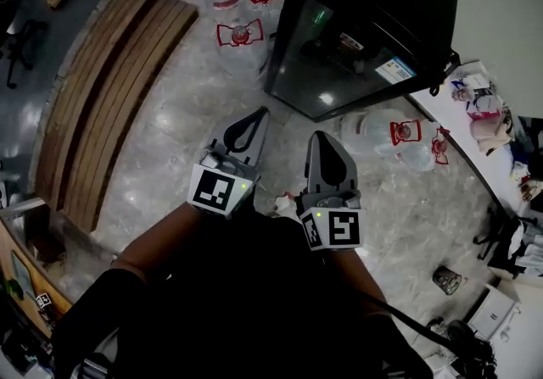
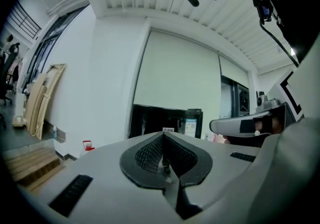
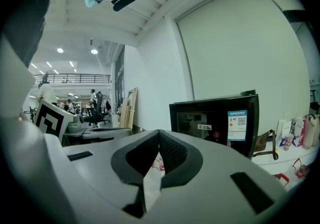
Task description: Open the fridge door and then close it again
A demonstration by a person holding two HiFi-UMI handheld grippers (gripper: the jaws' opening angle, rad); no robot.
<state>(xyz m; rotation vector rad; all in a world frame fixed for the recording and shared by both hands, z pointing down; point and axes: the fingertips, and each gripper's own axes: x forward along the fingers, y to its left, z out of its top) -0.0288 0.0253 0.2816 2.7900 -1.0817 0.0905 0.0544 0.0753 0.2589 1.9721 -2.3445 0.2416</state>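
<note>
Left gripper and right gripper are closed and empty, the right apparently so. Approach step: fridge unopened; next, reach its door edge

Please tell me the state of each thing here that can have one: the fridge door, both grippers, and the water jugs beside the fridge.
fridge door: closed.
left gripper: shut, nothing between its jaws.
right gripper: shut, nothing between its jaws.
three water jugs: standing upright on the floor.
</note>
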